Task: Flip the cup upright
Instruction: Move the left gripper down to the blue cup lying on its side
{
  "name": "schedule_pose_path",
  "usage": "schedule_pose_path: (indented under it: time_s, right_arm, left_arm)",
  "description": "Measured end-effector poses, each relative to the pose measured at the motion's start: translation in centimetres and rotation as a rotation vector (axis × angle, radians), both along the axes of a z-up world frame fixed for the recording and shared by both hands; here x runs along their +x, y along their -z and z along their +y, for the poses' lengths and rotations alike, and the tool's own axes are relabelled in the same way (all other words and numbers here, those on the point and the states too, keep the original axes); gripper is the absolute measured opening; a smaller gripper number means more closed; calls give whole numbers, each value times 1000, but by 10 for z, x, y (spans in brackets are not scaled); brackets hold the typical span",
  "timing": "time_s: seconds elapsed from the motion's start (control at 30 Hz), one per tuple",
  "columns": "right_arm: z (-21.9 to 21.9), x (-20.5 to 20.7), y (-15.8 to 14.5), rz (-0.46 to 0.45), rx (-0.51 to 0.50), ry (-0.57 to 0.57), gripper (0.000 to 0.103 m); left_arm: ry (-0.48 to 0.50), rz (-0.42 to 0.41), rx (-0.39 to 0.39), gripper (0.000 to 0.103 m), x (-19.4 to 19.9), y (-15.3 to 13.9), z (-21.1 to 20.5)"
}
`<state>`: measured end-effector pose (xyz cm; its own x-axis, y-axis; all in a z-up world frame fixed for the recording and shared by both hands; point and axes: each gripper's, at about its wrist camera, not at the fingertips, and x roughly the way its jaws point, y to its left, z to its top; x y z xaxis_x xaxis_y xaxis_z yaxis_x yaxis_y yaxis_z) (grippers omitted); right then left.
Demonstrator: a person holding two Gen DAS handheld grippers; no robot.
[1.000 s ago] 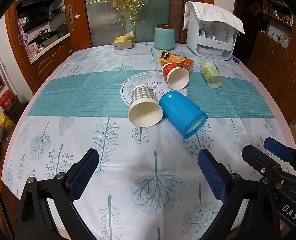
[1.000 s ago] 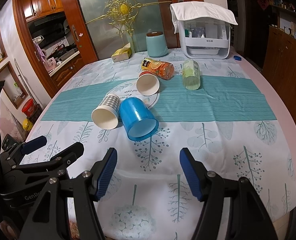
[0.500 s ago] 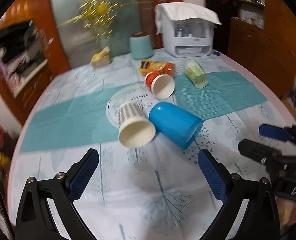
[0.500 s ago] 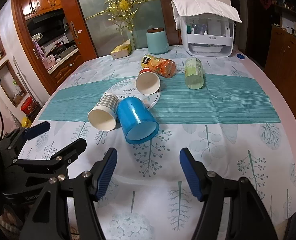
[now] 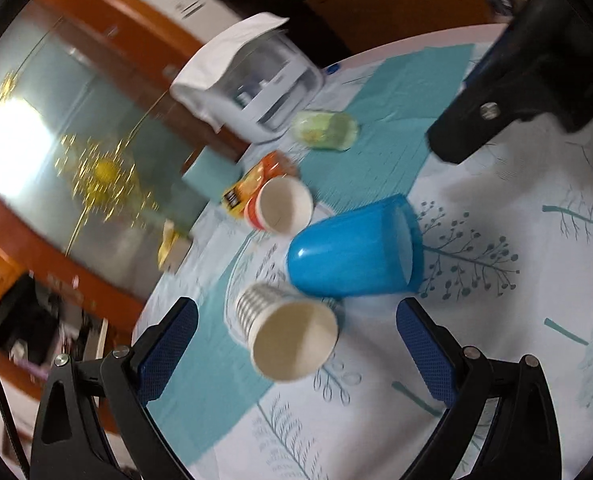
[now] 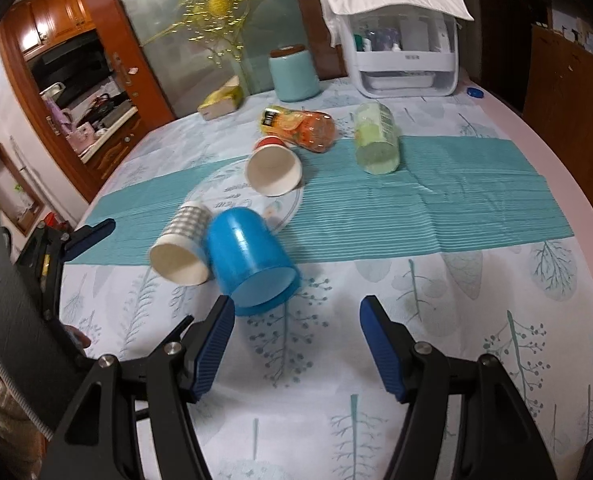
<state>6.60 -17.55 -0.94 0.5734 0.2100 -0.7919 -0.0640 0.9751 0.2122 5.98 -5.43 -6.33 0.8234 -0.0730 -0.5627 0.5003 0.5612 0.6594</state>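
Lying sideways, blue cup (image 6: pixel 250 258) touching checked paper cup (image 6: pixel 182 246), left gripper (image 5: pixel 296 350) wide, right gripper (image 6: pixel 294 346) wide

A frosted glass door (image 6: pixel 200 36) with a gold ornament (image 6: pixel 216 4) fills the wall at 12 o'clock. At 9 o'clock, a wooden-framed opening (image 6: pixel 76 80) shows kitchen cabinets (image 6: pixel 60 12). Dark wooden cupboards (image 6: pixel 564 80) stand at 3 o'clock.
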Motion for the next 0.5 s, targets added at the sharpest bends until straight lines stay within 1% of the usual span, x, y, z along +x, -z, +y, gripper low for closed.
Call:
schedule_pose_path:
  time_s: [0.17,0.4,0.43,0.47,0.5]
  right_arm:
    - [-8,13,17,56,24,35,65]
    - [-19,16,40,130,58,65,65]
    - [-20,17,42,137,59,67,65]
    - [-21,16,44,142,61,70,65]
    - [-23,16,45,146,64,74,65]
  left_arm:
    - [90,10,34,98,9,6,-9]
    - [225,40,78,98,24,16,-24]
    - [239,54,84,94,28,17,-27]
    - [249,74,88,87,32,18,-30]
    - [255,105,92,84,37,21,-33]
